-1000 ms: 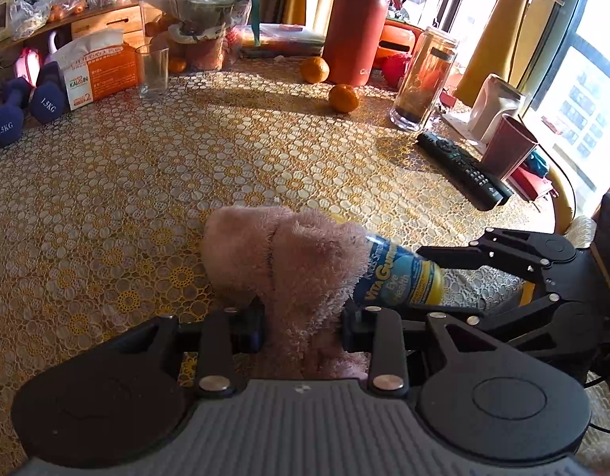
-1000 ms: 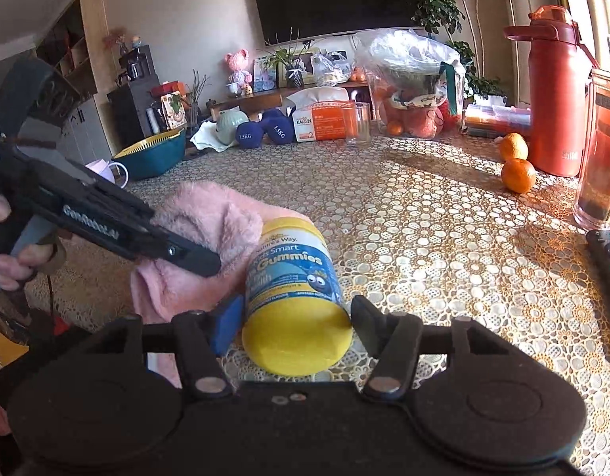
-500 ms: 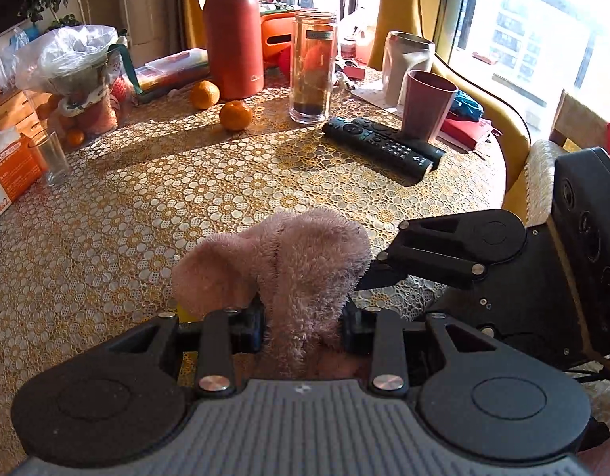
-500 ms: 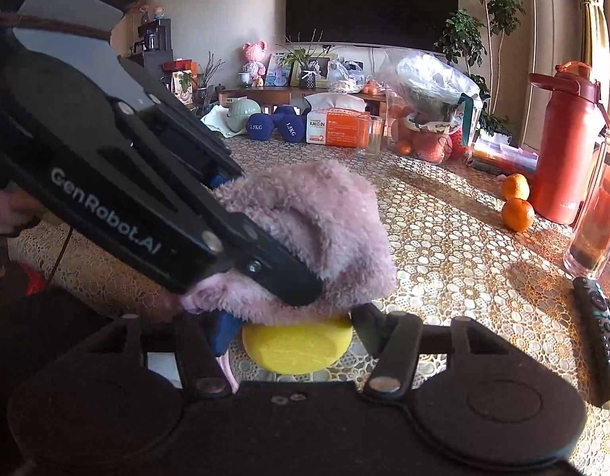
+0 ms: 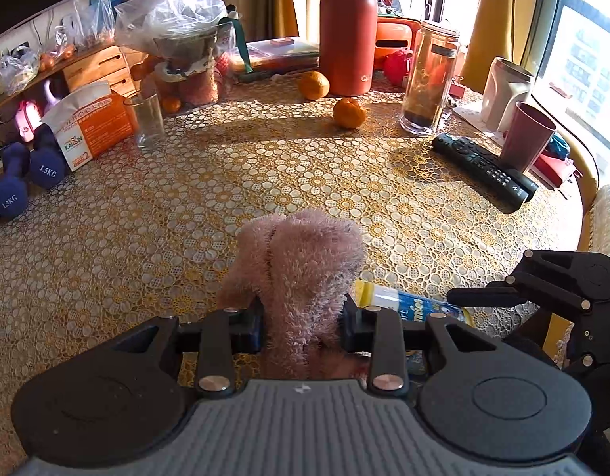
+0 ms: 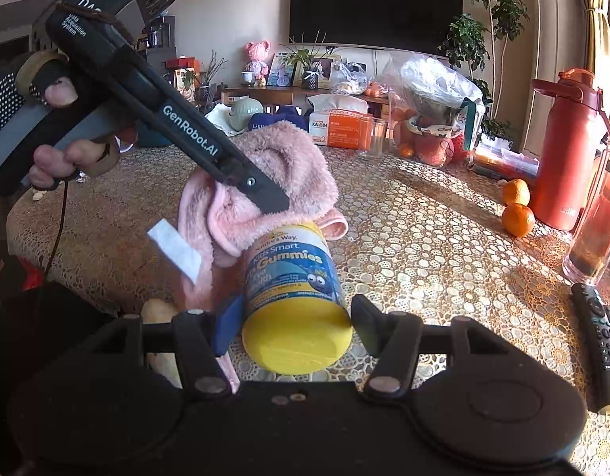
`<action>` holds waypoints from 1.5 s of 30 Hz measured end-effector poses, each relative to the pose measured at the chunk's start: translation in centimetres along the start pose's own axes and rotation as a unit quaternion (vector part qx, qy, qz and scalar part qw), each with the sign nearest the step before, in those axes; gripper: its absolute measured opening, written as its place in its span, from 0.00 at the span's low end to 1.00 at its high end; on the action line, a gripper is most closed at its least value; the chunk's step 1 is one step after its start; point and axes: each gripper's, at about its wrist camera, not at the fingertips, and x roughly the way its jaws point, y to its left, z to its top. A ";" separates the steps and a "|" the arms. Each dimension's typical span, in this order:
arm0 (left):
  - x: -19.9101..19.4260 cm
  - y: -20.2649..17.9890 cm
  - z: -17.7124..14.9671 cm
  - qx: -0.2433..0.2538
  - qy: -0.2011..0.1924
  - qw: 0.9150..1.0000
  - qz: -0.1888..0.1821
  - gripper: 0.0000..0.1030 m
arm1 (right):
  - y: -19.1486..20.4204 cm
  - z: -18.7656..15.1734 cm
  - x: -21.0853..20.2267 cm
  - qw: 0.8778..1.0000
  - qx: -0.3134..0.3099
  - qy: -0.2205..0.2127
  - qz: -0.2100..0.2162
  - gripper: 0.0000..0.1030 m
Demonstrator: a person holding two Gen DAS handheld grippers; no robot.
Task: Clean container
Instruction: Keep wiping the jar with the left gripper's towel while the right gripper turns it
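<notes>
The right gripper (image 6: 295,317) was clamped on the yellow-capped gummies bottle (image 6: 295,285), cap end toward its camera, the bottle lying on its side just above the table (image 6: 423,238) at the near edge. The left gripper (image 5: 303,317) had its fingers pinched tight on a fluffy pink cloth (image 5: 305,261), and that cloth sat bunched against the far end of the bottle, touching it. From the right wrist view a white tag (image 6: 174,250) hung off the cloth's edge, and a hand (image 6: 63,150) gripped the left tool's handle.

The table was round, dressed in a gold-and-white lace-pattern cover, with hard sunlight striping across it. Two oranges (image 5: 348,113) sat near a tall red flask (image 5: 348,35), a glass jar (image 5: 429,83) just beside them. A black remote (image 5: 483,170) lay by a maroon cup (image 5: 526,135) at the window side. On the other side stood an empty tumbler (image 5: 146,119), an orange tissue box (image 5: 94,123) and blue dumbbells (image 5: 11,194) marked 1.5KG. Beyond, a dark television (image 6: 376,4) hung on the wall, with a leafy plant (image 6: 487,20) to its right.
</notes>
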 end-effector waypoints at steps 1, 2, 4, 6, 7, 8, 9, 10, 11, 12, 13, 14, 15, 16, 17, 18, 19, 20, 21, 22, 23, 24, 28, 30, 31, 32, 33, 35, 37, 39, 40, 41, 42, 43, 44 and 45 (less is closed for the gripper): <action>-0.1 0.2 0.0 -0.002 0.001 1.000 0.010 0.33 | 0.0 0.0 0.0 1.000 -0.001 0.000 -0.001 0.58; -0.3 0.2 0.2 -0.005 0.002 1.000 0.013 0.33 | 0.1 0.0 0.0 1.000 -0.003 0.000 -0.002 0.58; -1.0 -0.2 0.3 -0.001 -0.005 1.000 -0.008 0.33 | 0.2 0.1 0.0 1.000 -0.008 0.001 -0.003 0.58; -1.6 -1.3 0.5 0.010 -0.010 0.999 -0.036 0.33 | 0.2 0.1 0.1 1.000 -0.013 0.002 -0.004 0.58; -1.8 -2.1 0.6 0.019 -0.013 0.999 -0.048 0.33 | 0.2 0.1 0.1 1.000 -0.014 0.002 -0.004 0.58; -1.9 -2.9 0.8 0.028 -0.014 0.998 -0.060 0.33 | 0.2 0.1 0.1 1.000 -0.014 0.003 -0.004 0.58; -1.9 -3.7 0.9 0.036 -0.014 0.997 -0.070 0.33 | 0.2 0.1 0.1 1.000 -0.014 0.003 -0.004 0.58; -1.9 -4.5 0.9 0.044 -0.013 0.996 -0.081 0.33 | 0.2 0.2 0.1 1.000 -0.014 0.003 -0.003 0.58; -1.8 -5.1 0.9 0.051 -0.011 0.995 -0.089 0.33 | 0.2 0.2 0.2 1.000 -0.014 0.003 -0.004 0.58; -1.7 -5.9 0.8 0.061 -0.009 0.993 -0.099 0.33 | 0.2 0.2 0.2 1.000 -0.015 0.003 -0.004 0.58; -1.6 -6.6 0.7 0.069 -0.006 0.992 -0.103 0.33 | 0.2 0.2 0.2 1.000 -0.016 0.003 -0.004 0.58; -1.4 -7.1 0.6 0.076 -0.003 0.991 -0.106 0.33 | 0.2 0.2 0.2 1.000 -0.018 0.004 -0.005 0.58; -1.2 -7.4 0.5 0.081 -0.001 0.991 -0.107 0.33 | 0.2 0.2 0.2 1.000 -0.019 0.004 -0.005 0.58; -1.0 -7.6 0.3 0.085 0.002 0.991 -0.106 0.33 | 0.2 0.2 0.2 1.000 -0.020 0.004 -0.005 0.58; -0.7 -7.7 0.2 0.085 0.004 0.991 -0.104 0.33 | 0.3 0.2 0.2 1.000 -0.022 0.005 -0.006 0.58; -0.5 -7.7 0.2 0.084 0.006 0.991 -0.102 0.33 | 0.3 0.2 0.2 1.000 -0.023 0.005 -0.006 0.58; -0.4 -7.5 0.1 0.081 0.007 0.992 -0.098 0.33 | 0.3 0.2 0.2 1.000 -0.024 0.005 -0.006 0.58; -0.3 -7.3 0.1 0.078 0.007 0.992 -0.095 0.33 | 0.4 0.2 0.3 1.000 -0.025 0.005 -0.007 0.58; -0.2 -7.0 0.1 0.073 0.008 0.993 -0.092 0.33 | 0.4 0.2 0.3 1.000 -0.026 0.005 -0.007 0.58; -0.1 -6.6 0.2 0.068 0.008 0.994 -0.090 0.33 | 0.5 0.3 0.2 1.000 -0.026 0.005 -0.007 0.58; -0.1 -6.2 0.3 0.065 0.007 0.994 -0.086 0.33 | 0.5 0.3 0.3 1.000 -0.026 0.005 -0.007 0.58; 0.0 -5.9 0.3 0.063 0.008 0.995 -0.082 0.33 | 0.5 0.3 0.2 1.000 -0.026 0.005 -0.007 0.58; 0.3 -4.5 0.4 0.047 0.008 0.997 -0.068 0.33 | 0.5 0.2 0.2 1.000 -0.025 0.005 -0.007 0.58; 0.4 -3.8 0.4 0.038 0.007 0.997 -0.065 0.33 | 0.5 0.2 0.2 1.000 -0.022 0.003 -0.006 0.58; 0.5 -3.6 0.4 0.036 0.006 0.998 -0.058 0.33 | 0.4 0.3 0.2 1.000 -0.020 0.003 -0.004 0.58; 0.5 -3.3 0.3 0.034 0.006 0.998 -0.054 0.33 | 0.4 0.3 0.1 1.000 -0.017 0.002 -0.001 0.58; 0.5 -3.0 0.3 0.029 0.006 0.998 -0.055 0.33 | 0.3 0.3 0.0 1.000 -0.013 0.001 0.002 0.59; 0.5 -2.5 0.2 0.021 0.007 0.998 -0.053 0.33 | 0.0 0.3 0.0 1.000 0.001 0.003 0.011 0.61; 0.5 -2.1 0.0 0.016 0.007 0.998 -0.055 0.33 | -0.3 0.1 0.1 1.000 0.014 0.005 0.013 0.63; 0.4 -1.7 -0.3 0.009 0.006 0.998 -0.055 0.33 | -0.6 0.0 0.3 0.999 0.032 0.008 0.020 0.64; 0.4 -1.5 -0.4 0.005 0.006 0.998 -0.057 0.33 | -0.8 0.0 0.4 0.999 0.041 0.008 0.023 0.65; 0.3 -1.3 -0.6 0.000 0.005 0.998 -0.059 0.33 | -0.9 -0.1 0.5 0.998 0.050 0.009 0.026 0.65; 0.3 -1.0 -0.7 -0.004 0.005 0.998 -0.060 0.33 | -1.0 -0.2 0.7 0.998 0.056 0.010 0.028 0.66; 0.2 -0.9 -0.8 -0.007 0.004 0.998 -0.061 0.34 | -1.0 -0.2 0.8 0.998 0.063 0.012 0.029 0.67; 0.1 -0.7 -1.0 -0.010 0.004 0.998 -0.061 0.34 | -1.1 -0.3 1.0 0.997 0.074 0.014 0.032 0.67; 0.1 -0.5 -1.1 -0.013 0.004 0.998 -0.062 0.34 | -1.2 -0.4 1.1 0.996 0.082 0.015 0.034 0.67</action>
